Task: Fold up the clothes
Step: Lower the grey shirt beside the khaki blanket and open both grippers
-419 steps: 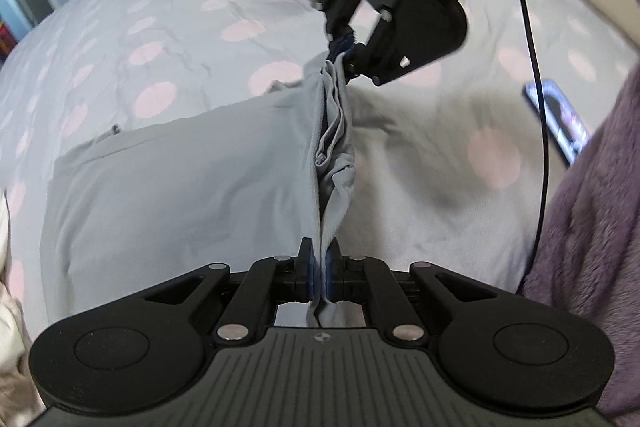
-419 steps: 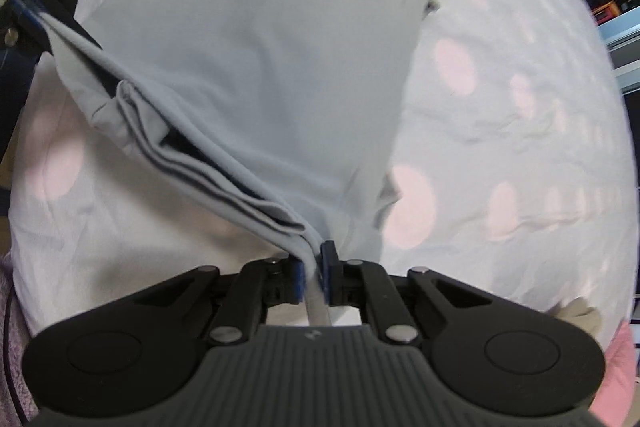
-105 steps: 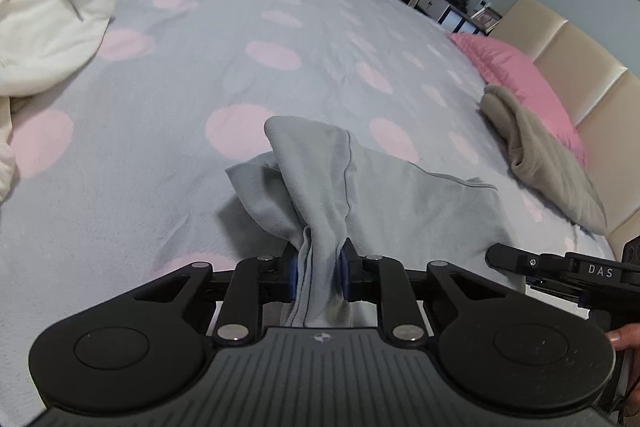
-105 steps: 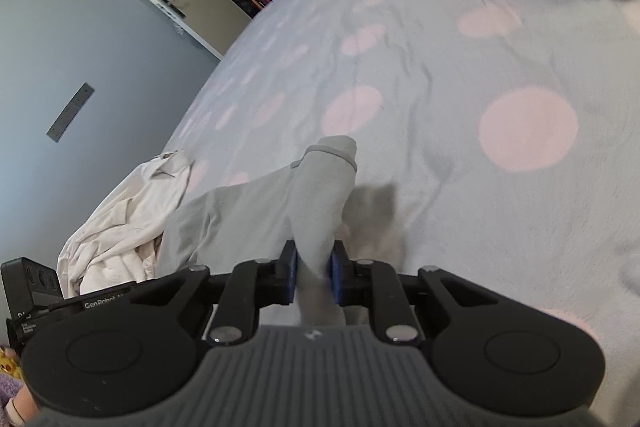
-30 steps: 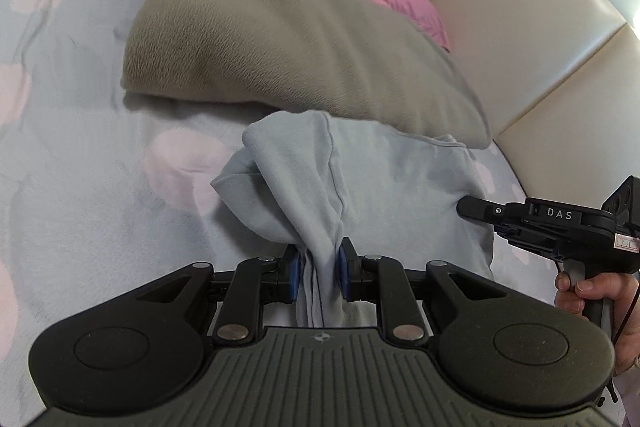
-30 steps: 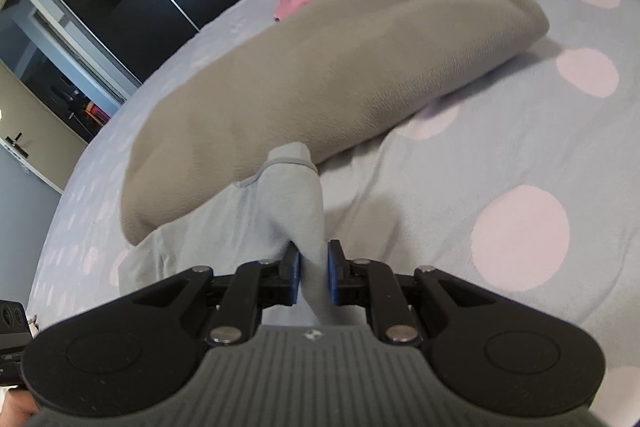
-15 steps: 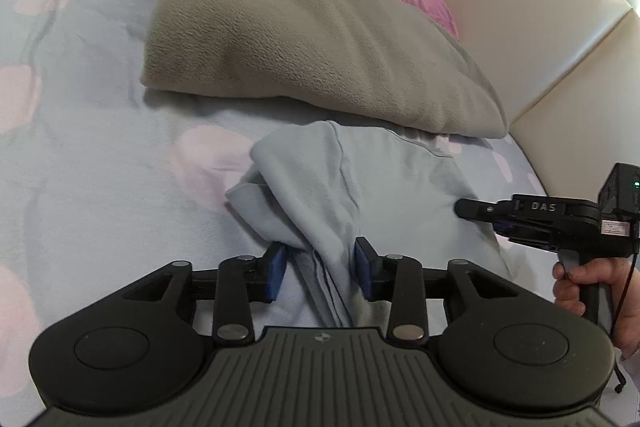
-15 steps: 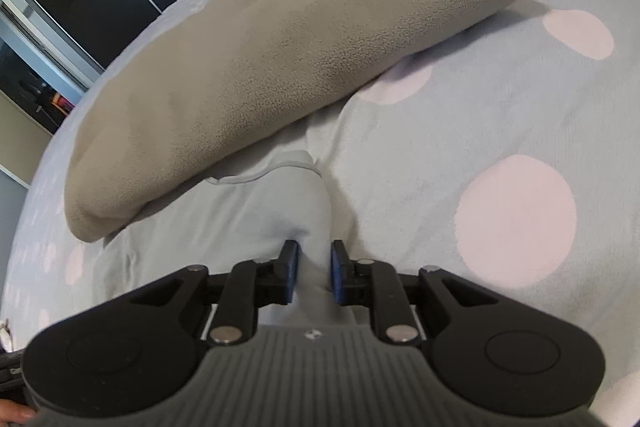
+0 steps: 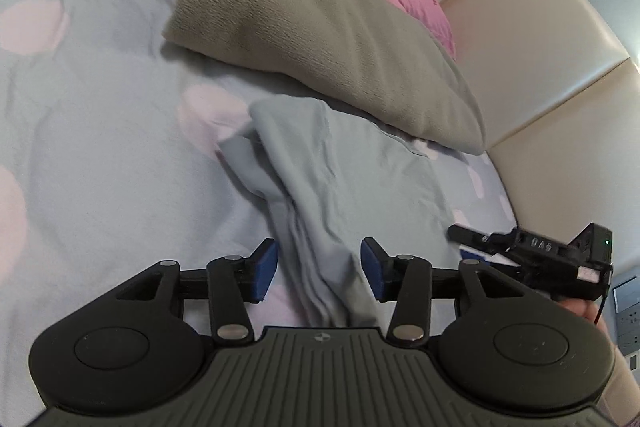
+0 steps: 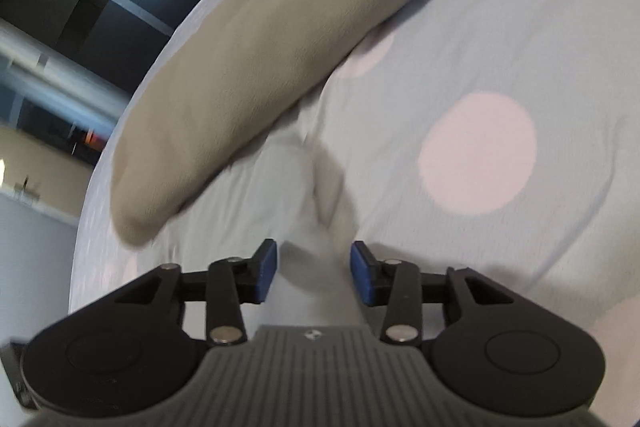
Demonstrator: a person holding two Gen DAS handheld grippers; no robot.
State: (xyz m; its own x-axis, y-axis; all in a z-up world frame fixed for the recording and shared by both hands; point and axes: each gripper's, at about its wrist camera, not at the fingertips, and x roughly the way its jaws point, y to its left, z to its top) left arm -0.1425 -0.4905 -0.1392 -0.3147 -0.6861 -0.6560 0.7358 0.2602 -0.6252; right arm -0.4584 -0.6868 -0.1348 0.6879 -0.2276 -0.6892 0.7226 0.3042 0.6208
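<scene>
Left gripper jaws have just been opening, folded grey garment loose between them; right gripper likewise parted, cloth between, unpressed

Both tongs opened — garment released.

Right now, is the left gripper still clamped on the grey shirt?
No: the left gripper has just been opening, and the grey shirt lies loose between its parted blue pads.

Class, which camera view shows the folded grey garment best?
The left wrist view: the grey garment lies sharp, its folds and edges visible. The right wrist view shows only a blurred end of it.
</scene>
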